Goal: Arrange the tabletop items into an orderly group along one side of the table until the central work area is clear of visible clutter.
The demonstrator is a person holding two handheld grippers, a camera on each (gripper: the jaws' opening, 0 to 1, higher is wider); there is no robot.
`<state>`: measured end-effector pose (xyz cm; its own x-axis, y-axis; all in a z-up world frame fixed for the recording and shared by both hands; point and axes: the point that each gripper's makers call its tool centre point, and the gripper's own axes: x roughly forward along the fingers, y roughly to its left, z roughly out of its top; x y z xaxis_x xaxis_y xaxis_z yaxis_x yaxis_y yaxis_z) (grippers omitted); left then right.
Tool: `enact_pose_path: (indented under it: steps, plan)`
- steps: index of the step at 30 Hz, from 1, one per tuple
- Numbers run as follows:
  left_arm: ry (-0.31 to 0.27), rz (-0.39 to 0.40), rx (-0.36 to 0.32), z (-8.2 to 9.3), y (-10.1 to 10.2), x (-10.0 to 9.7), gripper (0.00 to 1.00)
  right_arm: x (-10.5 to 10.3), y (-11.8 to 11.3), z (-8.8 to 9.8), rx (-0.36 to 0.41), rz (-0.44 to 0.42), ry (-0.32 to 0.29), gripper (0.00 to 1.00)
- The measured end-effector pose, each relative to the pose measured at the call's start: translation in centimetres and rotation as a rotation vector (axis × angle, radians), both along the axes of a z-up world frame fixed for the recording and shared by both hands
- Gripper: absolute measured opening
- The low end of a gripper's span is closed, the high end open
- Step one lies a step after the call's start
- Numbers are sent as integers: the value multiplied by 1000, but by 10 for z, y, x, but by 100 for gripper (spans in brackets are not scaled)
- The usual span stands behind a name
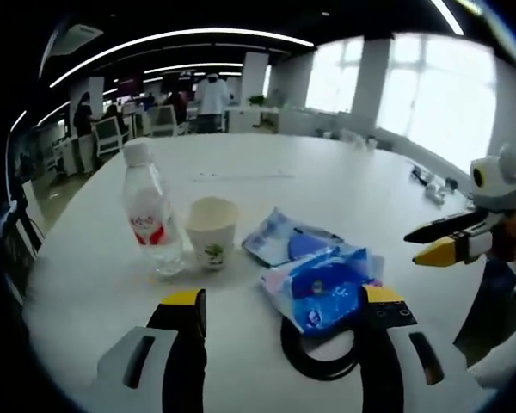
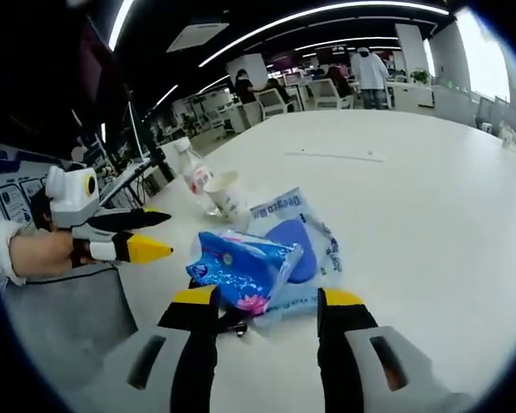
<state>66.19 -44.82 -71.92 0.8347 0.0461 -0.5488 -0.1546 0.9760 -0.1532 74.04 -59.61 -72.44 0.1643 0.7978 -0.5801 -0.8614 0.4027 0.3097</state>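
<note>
The left gripper [image 1: 279, 310], jaws spread, hangs over a glossy blue tissue pack [image 1: 324, 288] lying on a black ring [image 1: 318, 354]. The right gripper [image 2: 267, 301] is likewise spread. Beyond sit a flat blue pouch [image 1: 279, 241] with unreadable print, a paper cup [image 1: 211, 231] and a red-labelled clear plastic bottle [image 1: 150, 211] on the white table [image 1: 327, 185]

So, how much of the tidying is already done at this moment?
Done: water bottle and paper cup stand together. In hand: nothing; both hand-held grippers are open, the left around the blue tissue pack. Left: that pack, the blue wrapper and black ring.
</note>
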Motion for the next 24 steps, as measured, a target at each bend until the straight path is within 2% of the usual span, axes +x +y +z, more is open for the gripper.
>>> enact_pose_path:
  steps: [8,19,24]
  plan:
    - [42,-2,5,-9,0,2,66,1,7,-13,-1,-11,33,41]
    - [73,4,-33,-20,-8,8,63,3,19,-26,-5,-2,55,38]
    - [91,1,-55,-26,-14,9,56,3,23,-35,-17,2,62,37]
